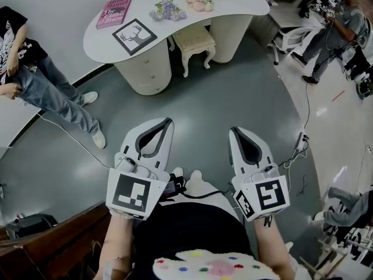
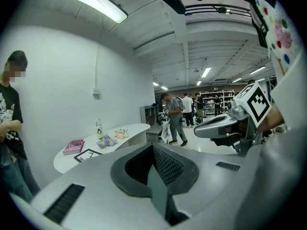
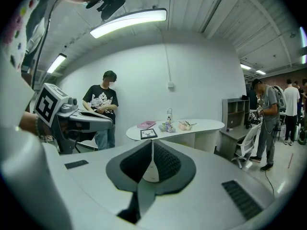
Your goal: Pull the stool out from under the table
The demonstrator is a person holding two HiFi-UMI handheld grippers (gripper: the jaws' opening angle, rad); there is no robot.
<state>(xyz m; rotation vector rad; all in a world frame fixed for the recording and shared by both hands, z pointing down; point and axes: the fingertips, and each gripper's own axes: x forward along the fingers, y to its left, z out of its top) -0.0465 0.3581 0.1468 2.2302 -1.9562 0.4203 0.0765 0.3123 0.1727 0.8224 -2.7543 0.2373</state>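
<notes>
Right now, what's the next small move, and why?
Probably carry the left gripper and right gripper forward toward the stool, which sits tucked under the table. Both are shut on nothing, and bare floor separates them from it; opening can wait until closer.

Cream stool (image 1: 194,41) tucked under table (image 1: 245,4)

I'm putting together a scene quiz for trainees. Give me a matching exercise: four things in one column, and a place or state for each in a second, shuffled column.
1 stool
2 pink book
3 deer picture
4 left claw

a shut, nothing in it
b left end of the tabletop in the head view
c tucked under the table
d near edge of the tabletop, just right of the book

Pairs: 1-c, 2-b, 3-d, 4-a
</notes>
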